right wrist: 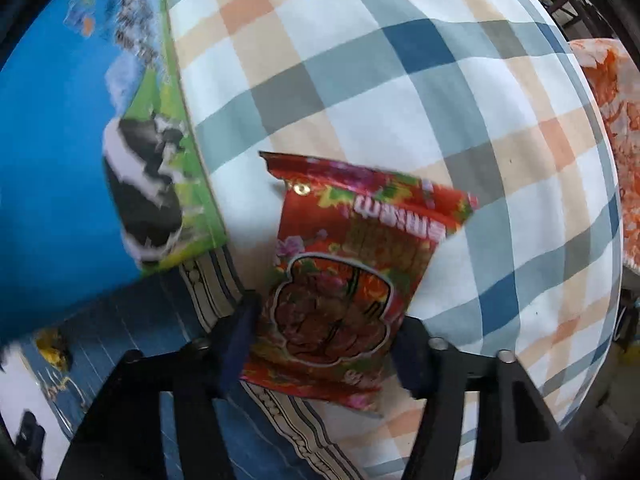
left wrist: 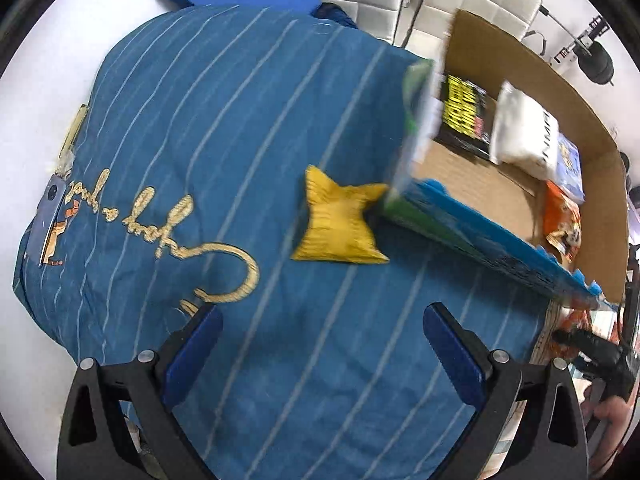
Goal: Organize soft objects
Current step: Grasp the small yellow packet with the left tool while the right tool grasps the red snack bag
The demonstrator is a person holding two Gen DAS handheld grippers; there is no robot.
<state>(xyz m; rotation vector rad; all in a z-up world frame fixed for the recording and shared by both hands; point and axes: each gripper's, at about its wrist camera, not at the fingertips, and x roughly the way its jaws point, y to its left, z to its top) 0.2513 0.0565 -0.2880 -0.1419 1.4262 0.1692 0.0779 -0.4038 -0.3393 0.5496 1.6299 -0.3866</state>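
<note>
A yellow beanbag (left wrist: pixel 340 224) lies on a blue striped pillow (left wrist: pixel 224 128), beside a blue and green box wall (left wrist: pixel 472 228). My left gripper (left wrist: pixel 322 344) is open and empty, a little short of the beanbag. My right gripper (right wrist: pixel 324 344) is shut on a red snack bag (right wrist: pixel 352 268), holding it above a plaid pillow (right wrist: pixel 400 80). The right gripper also shows at the left wrist view's right edge (left wrist: pixel 592 348).
A cardboard box (left wrist: pixel 500 192) holds a black and yellow packet (left wrist: pixel 466 116), a white pouch (left wrist: pixel 524 132) and an orange packet (left wrist: pixel 562 224). A phone (left wrist: pixel 50 216) lies at the pillow's left edge. An orange cloth (right wrist: pixel 616 120) lies right of the plaid pillow.
</note>
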